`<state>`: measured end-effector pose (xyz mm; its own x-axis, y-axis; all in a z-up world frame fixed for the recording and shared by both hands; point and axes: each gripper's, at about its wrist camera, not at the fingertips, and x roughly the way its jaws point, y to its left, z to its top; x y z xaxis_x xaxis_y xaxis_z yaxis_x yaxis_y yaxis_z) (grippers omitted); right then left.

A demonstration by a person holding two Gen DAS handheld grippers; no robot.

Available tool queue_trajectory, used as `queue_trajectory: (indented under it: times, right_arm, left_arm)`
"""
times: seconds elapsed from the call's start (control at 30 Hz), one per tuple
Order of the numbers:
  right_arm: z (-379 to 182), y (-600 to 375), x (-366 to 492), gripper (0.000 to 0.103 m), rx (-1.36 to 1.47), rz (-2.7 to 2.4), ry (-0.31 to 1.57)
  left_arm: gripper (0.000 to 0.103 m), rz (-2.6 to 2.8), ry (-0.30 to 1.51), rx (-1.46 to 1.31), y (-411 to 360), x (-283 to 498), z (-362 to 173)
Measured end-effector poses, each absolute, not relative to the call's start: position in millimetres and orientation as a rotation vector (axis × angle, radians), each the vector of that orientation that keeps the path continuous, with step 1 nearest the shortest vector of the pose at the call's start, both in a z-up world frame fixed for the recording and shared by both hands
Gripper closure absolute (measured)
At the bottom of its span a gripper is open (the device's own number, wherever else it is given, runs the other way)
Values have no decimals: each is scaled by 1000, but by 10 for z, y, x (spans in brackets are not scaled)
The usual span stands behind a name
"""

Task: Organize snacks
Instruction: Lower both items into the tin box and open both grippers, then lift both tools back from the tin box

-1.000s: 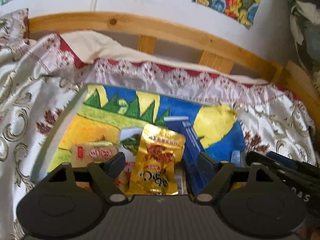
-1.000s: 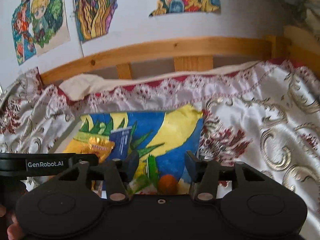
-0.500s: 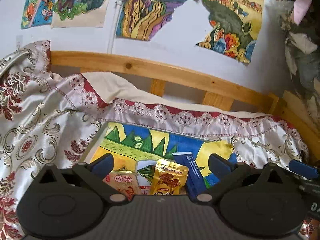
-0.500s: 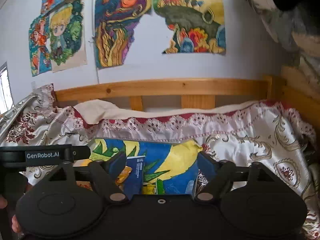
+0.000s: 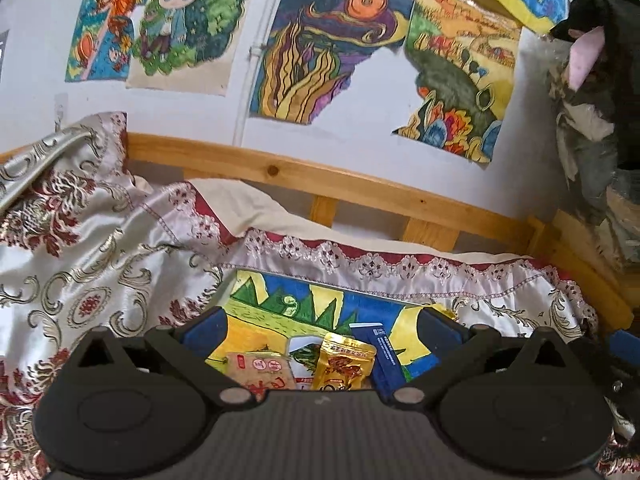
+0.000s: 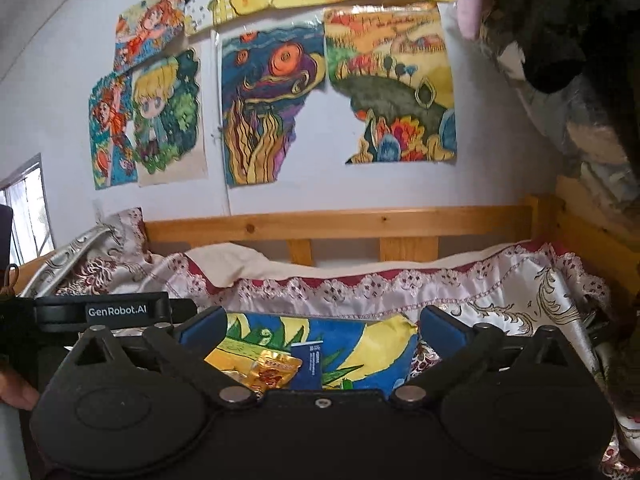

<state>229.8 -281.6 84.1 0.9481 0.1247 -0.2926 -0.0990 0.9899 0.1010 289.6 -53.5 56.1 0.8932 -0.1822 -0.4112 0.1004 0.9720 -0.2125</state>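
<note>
**Two grippers held wide over snacks on a painted sheet**

Both grippers are seen raised above a bed, and nothing is held by either. The left gripper [image 5: 322, 326] is shown with its blue-padded jaws spread fully apart; the snacks lie lower down between them, untouched. The jaws of the right gripper [image 6: 322, 326] are opening, with nothing between the pads.

The snacks are laid on a painted sheet [image 5: 360, 314] of blue, yellow and green, which is spread flat on the patterned bedspread [image 5: 100, 264]. In the left wrist view a gold foil packet [image 5: 344, 366] is seen at the near edge of the sheet, with a tan packet with red marks [image 5: 260, 368] just to its left and a dark blue box [image 5: 386, 354] just to its right. A white-edged packet [image 5: 302, 354] is partly hidden between the tan and gold ones. In the right wrist view the gold packet and the blue box are seen again, side by side.

Farther off, a wooden bed rail [image 5: 360, 190] is run along the wall, and coloured drawings [image 5: 316, 40] are pinned above it. At the left edge of the right wrist view the other gripper's body and part of a hand [image 6: 16, 390] are visible.
</note>
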Motion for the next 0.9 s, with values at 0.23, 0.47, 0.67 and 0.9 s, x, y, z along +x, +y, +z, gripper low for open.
queue_trajectory:
  times: [0.23, 0.47, 0.67, 0.9]
  right_arm:
    - [856, -2775, 1996, 1, 93, 110, 277]
    - [860, -2756, 1786, 1, 94, 103, 251]
    - [846, -2741, 1553, 1, 71, 99, 217]
    - [854, -2665, 1193, 1, 43, 91, 154]
  left_arm:
    - [0, -150, 395, -148, -483, 2549, 592]
    - [0, -143, 367, -135, -447, 2320, 623]
    - [0, -139, 360, -151, -394, 2159, 613]
    - [0, -151, 363, -198, -356, 1912, 593]
